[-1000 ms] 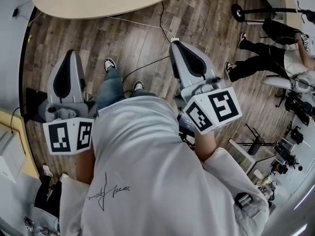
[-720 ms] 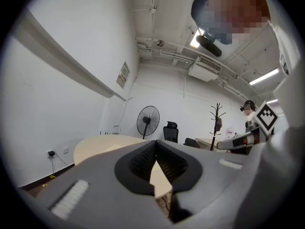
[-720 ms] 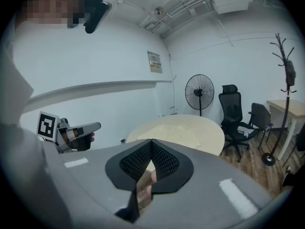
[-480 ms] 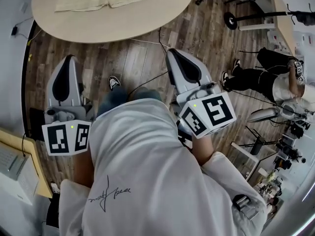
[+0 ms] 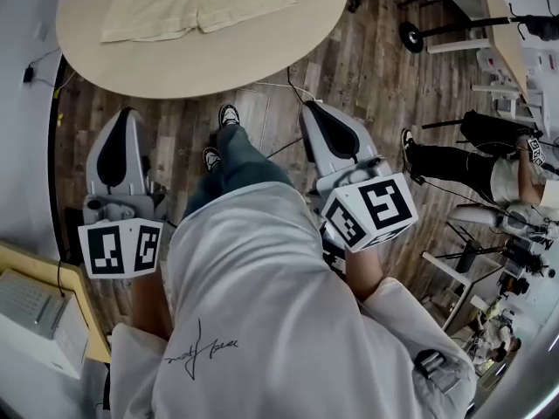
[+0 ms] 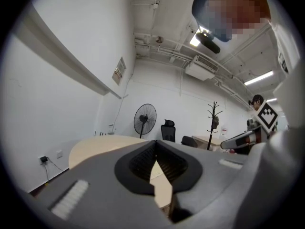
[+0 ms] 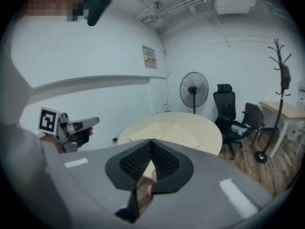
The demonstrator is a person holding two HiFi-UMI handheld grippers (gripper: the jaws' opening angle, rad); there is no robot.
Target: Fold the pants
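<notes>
Ahead, pants flat on table, leg ends toward person.

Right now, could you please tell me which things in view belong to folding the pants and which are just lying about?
Job: pants, round table, left tongs, right tongs, both shut and empty.
Lying about: fan, office chair, coat stand.
</notes>
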